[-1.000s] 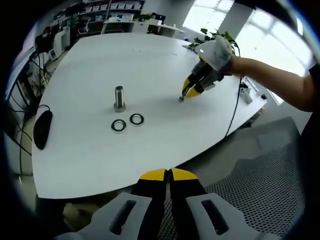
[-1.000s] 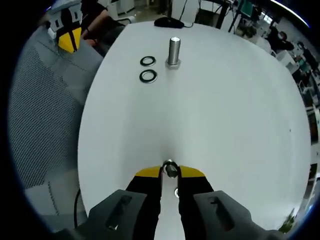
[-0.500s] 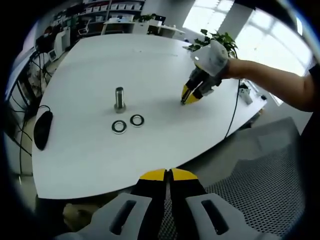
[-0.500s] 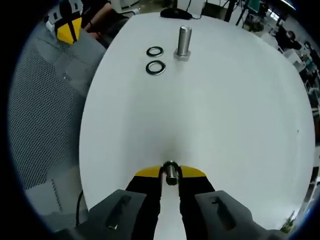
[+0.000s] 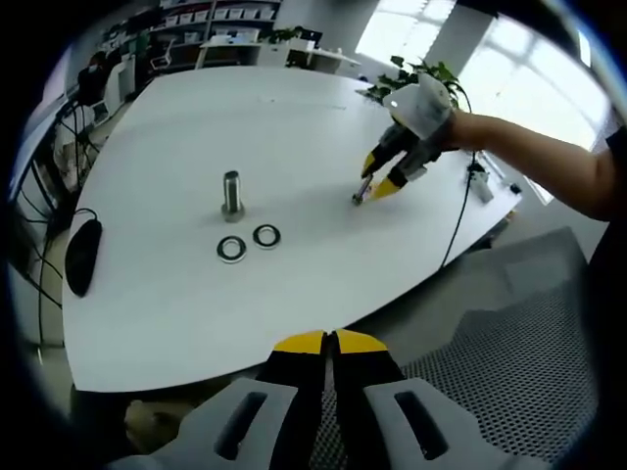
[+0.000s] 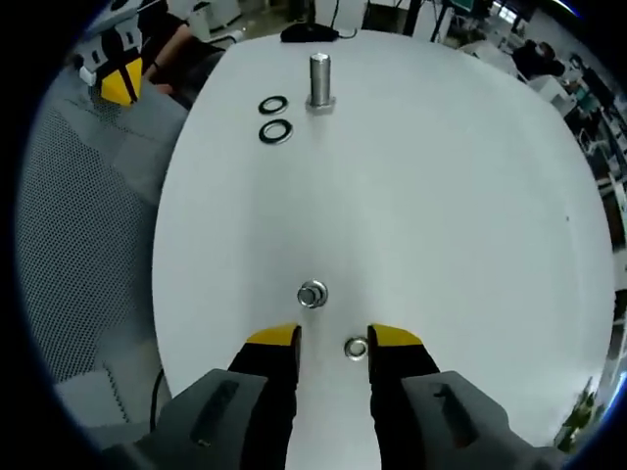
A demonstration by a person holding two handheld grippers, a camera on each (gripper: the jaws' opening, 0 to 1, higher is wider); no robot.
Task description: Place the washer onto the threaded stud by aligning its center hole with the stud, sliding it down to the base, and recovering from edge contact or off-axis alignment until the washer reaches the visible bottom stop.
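In the left gripper view a dark computer mouse (image 5: 82,253) lies at the left edge of the white table (image 5: 167,304), its cable running off out of sight. Further right the threaded stud (image 5: 231,193) stands upright on its base, with two washers (image 5: 231,249) just in front of it, side by side and apart from it — whether the pair touch each other is too small to tell. The left gripper (image 5: 329,343) sits at the bottom, off the table's near edge, its yellow-tipped jaws pressed together on nothing. At the right, the right gripper (image 5: 375,182) is tipped down at the table in a gloved hand (image 5: 421,106); what lies under its tips is too small to make out.

The right gripper view settles that: its jaws are spread apart and empty, a small nut (image 6: 312,294) lying just ahead of them and a third, smaller washer (image 6: 356,347) flat between the tips. Stud and paired washers are well apart, at the far end.
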